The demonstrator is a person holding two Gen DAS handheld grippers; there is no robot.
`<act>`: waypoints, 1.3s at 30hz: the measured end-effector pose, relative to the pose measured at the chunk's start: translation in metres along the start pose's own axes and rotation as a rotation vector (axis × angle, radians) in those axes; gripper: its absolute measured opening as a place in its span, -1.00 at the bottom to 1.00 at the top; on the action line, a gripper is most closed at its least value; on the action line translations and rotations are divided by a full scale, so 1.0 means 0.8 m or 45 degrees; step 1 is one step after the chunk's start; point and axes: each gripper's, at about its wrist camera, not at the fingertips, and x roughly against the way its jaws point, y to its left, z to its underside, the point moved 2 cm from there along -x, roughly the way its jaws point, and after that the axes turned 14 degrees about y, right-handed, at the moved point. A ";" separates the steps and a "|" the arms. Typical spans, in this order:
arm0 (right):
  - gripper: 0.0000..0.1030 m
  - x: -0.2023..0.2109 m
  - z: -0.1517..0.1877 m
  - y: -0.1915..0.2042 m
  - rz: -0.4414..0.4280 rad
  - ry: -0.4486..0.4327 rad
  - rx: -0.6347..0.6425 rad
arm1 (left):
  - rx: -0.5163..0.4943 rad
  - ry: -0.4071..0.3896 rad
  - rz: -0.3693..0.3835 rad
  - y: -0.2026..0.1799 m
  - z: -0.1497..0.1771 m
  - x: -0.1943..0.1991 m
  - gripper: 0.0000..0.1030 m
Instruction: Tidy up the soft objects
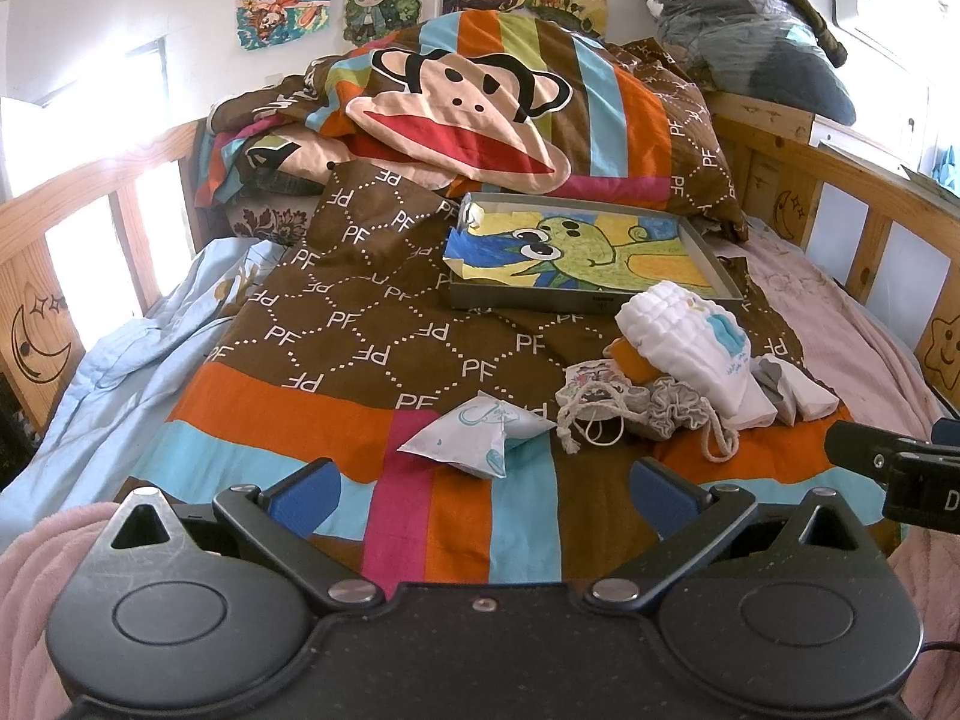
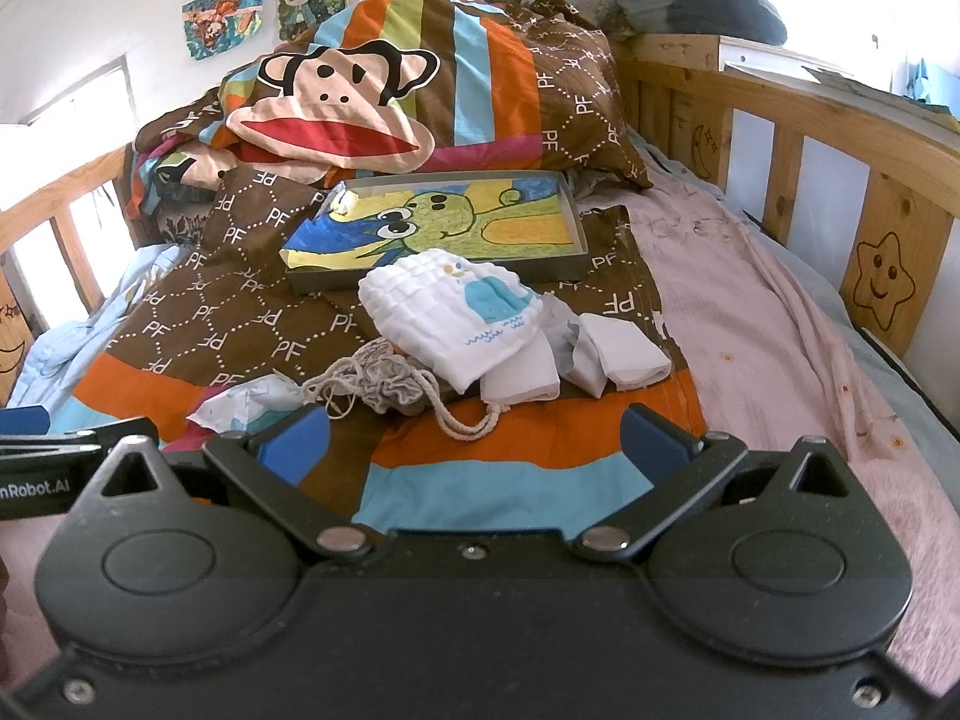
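A pile of soft things lies on the striped brown quilt (image 1: 372, 348): a white quilted cloth with a blue whale (image 1: 696, 348) (image 2: 462, 312), grey drawstring pouches (image 1: 624, 408) (image 2: 390, 387), folded white-grey pieces (image 1: 792, 393) (image 2: 612, 357) and a white-blue packet (image 1: 474, 435) (image 2: 252, 402). A grey shallow box with a frog drawing (image 1: 576, 258) (image 2: 444, 228) stands behind them. My left gripper (image 1: 480, 495) is open and empty, just short of the packet. My right gripper (image 2: 474, 444) is open and empty, just short of the pouches.
A monkey-face pillow and bunched bedding (image 1: 468, 108) fill the head of the bed. Wooden rails (image 2: 840, 138) run along both sides. A pink blanket (image 2: 780, 324) covers the right side, a light blue sheet (image 1: 120, 360) the left. The right gripper's body (image 1: 900, 468) shows at the left view's right edge.
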 end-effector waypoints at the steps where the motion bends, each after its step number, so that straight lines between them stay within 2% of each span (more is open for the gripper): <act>1: 0.99 0.000 0.000 0.000 0.000 0.000 0.000 | -0.001 0.000 -0.001 -0.001 0.000 0.000 0.99; 16: 0.99 0.002 -0.002 -0.004 0.006 0.020 -0.033 | 0.005 0.016 -0.005 -0.004 0.002 -0.005 0.99; 26: 0.99 0.003 -0.008 -0.014 -0.037 0.083 -0.121 | 0.006 0.064 -0.001 -0.004 -0.007 -0.011 0.99; 29: 0.99 0.001 -0.015 -0.015 -0.077 0.070 -0.131 | 0.011 0.086 0.012 -0.004 -0.015 -0.018 0.99; 33: 0.99 -0.005 -0.030 -0.014 -0.176 -0.038 -0.064 | -0.035 0.099 -0.006 -0.006 -0.031 -0.029 0.99; 37: 0.99 -0.034 -0.055 -0.010 -0.208 0.013 0.027 | -0.048 0.108 0.046 -0.002 -0.049 -0.049 0.99; 39: 0.99 -0.050 -0.064 -0.010 -0.219 0.024 0.070 | -0.058 0.147 0.059 0.001 -0.058 -0.065 0.99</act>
